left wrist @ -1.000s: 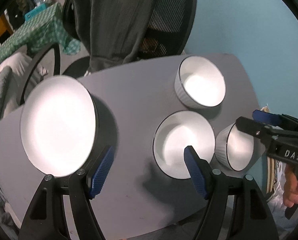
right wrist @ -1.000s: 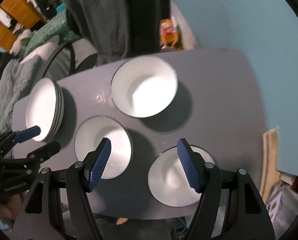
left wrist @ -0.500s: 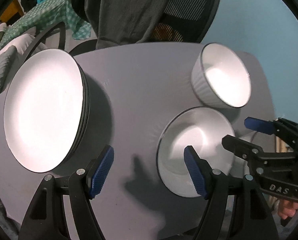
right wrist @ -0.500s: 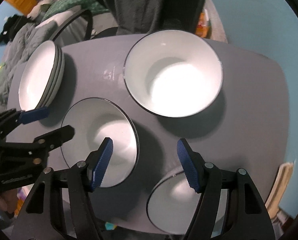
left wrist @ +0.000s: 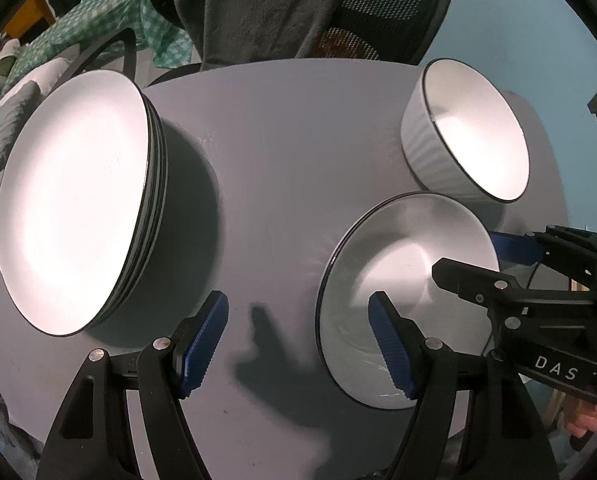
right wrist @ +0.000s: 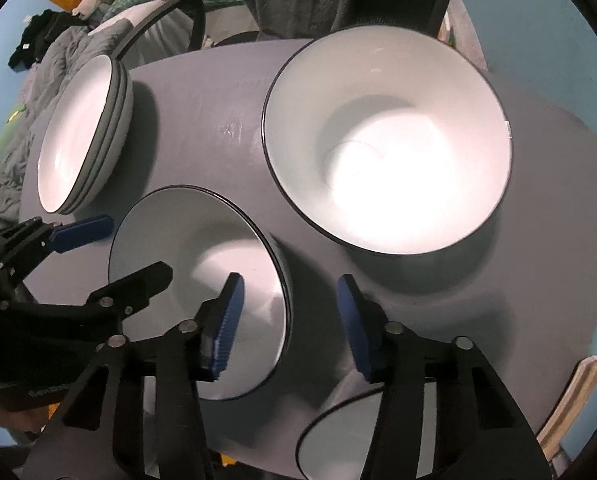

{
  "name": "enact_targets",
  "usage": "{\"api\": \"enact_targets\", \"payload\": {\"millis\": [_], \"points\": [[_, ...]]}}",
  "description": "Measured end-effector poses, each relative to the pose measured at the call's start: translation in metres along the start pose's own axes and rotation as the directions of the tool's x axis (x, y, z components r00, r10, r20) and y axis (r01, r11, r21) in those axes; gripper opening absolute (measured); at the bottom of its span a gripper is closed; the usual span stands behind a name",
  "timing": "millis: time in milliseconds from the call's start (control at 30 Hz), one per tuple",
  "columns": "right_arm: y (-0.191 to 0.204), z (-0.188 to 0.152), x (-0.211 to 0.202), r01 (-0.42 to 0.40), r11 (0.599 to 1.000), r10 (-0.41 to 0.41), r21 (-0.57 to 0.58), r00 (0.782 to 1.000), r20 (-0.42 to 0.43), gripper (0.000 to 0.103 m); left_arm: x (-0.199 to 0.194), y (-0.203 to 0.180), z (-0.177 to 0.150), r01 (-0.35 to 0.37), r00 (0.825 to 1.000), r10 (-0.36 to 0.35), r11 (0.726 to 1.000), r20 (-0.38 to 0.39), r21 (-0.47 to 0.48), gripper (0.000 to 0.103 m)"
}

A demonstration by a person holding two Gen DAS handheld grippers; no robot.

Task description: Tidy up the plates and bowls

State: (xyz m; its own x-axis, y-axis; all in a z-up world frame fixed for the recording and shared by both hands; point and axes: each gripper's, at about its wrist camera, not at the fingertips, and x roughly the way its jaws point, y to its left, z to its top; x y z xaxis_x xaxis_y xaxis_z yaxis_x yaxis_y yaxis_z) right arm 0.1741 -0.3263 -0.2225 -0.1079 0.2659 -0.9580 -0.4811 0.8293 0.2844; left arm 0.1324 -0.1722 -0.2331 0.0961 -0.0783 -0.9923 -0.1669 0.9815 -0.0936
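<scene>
A stack of white plates [left wrist: 74,208] [right wrist: 82,136] sits at the left of the grey table [left wrist: 290,128]. A shallow white bowl [left wrist: 402,276] [right wrist: 194,264] lies in the middle. A large white bowl [left wrist: 474,132] [right wrist: 390,140] stands at the far right. A third bowl [right wrist: 346,432] shows at the near edge in the right wrist view. My left gripper [left wrist: 298,344] is open and empty, low over the table, its right finger over the shallow bowl. My right gripper [right wrist: 290,320] is open and empty, straddling the shallow bowl's right rim.
An office chair draped with a dark grey garment [left wrist: 282,4] stands behind the table. A green checked cloth [left wrist: 98,12] and bedding [right wrist: 46,64] lie at the far left. A blue wall [left wrist: 518,20] is to the right. The table's near edge is close below both grippers.
Both grippers have moved down and forward toward the table, so the dishes look larger. My right gripper has come over the shallow bowl's right rim. Both stay open.
</scene>
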Motion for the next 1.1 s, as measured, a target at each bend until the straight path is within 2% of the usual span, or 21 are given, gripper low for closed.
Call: {"api": "enact_targets", "payload": {"millis": [267, 400, 500, 600, 967, 1100], "points": [[0.0, 0.004, 0.009, -0.007, 1.0, 0.007, 0.005, 1.0, -0.013, 0.036, 0.007, 0.005, -0.006, 0.03, 0.999, -0.03, 0.999, -0.015, -0.036, 0.073], [-0.003, 0.002, 0.013, -0.005, 1.0, 0.006, 0.013, 1.0, -0.028, 0.03, 0.012, 0.006, -0.007, 0.045, 0.999, -0.046, 0.999, -0.027, -0.026, 0.062], [-0.005, 0.002, 0.017, -0.012, 1.0, 0.013, 0.022, 0.999, -0.041, 0.021, 0.016, 0.005, -0.011, 0.046, 0.998, -0.047, 0.999, -0.044, -0.018, 0.054], [-0.008, -0.001, 0.018, -0.018, 0.999, 0.019, 0.033, 0.998, -0.053, 0.017, 0.019, 0.005, -0.013, 0.066, 0.996, -0.068, 0.997, -0.055, -0.031, 0.043], [-0.011, -0.009, 0.013, -0.017, 0.999, 0.018, 0.027, 0.999, -0.041, 0.011, 0.024, 0.006, -0.015, 0.121, 0.99, -0.126, 0.989, -0.063, -0.083, 0.024], [-0.008, -0.008, 0.012, -0.004, 0.999, 0.005, 0.032, 0.999, -0.033, 0.01, 0.025, 0.004, -0.013, 0.144, 0.986, -0.151, 0.984, -0.068, -0.103, 0.011]]}}
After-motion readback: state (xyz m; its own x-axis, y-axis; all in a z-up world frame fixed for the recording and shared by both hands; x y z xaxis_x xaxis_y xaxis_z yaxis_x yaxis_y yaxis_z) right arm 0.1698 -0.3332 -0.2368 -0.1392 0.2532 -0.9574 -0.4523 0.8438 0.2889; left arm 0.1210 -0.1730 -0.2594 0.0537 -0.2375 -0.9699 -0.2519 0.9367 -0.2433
